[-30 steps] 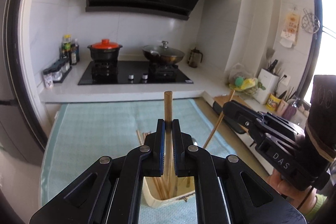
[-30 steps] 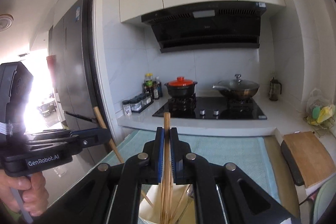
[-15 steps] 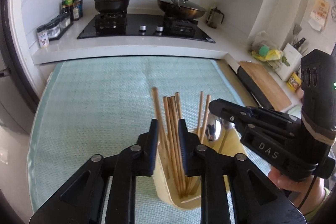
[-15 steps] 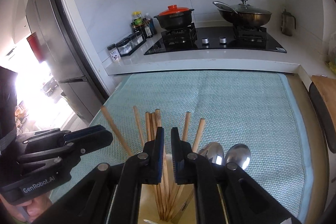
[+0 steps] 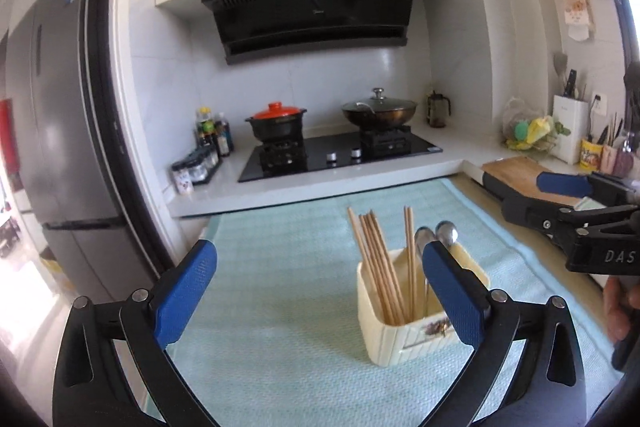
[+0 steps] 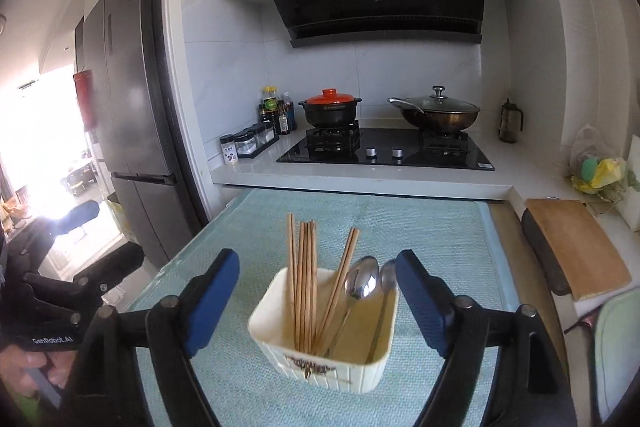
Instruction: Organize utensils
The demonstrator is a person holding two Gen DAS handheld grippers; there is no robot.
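A cream utensil holder (image 5: 408,331) (image 6: 320,351) stands on the light green mat (image 5: 280,307) (image 6: 432,235). Several wooden chopsticks (image 5: 376,263) (image 6: 304,275) stand upright in it, with two metal spoons (image 5: 436,233) (image 6: 362,281) beside them. My left gripper (image 5: 320,291) is open and empty, back from the holder, which sits toward its right finger. My right gripper (image 6: 316,299) is open and empty, its fingers either side of the holder but nearer the camera. The right gripper also shows at the right edge of the left wrist view (image 5: 560,195).
A stove (image 6: 384,151) with a red-lidded pot (image 6: 330,107) and a lidded wok (image 6: 436,111) lies behind the mat. Spice jars (image 6: 248,143) stand at its left. A wooden cutting board (image 6: 576,247) lies right of the mat. A fridge (image 6: 124,87) is at left.
Both grippers opened, let go of the chopsticks they held, and pulled back and up from the holder. The chopsticks now stand in the holder.
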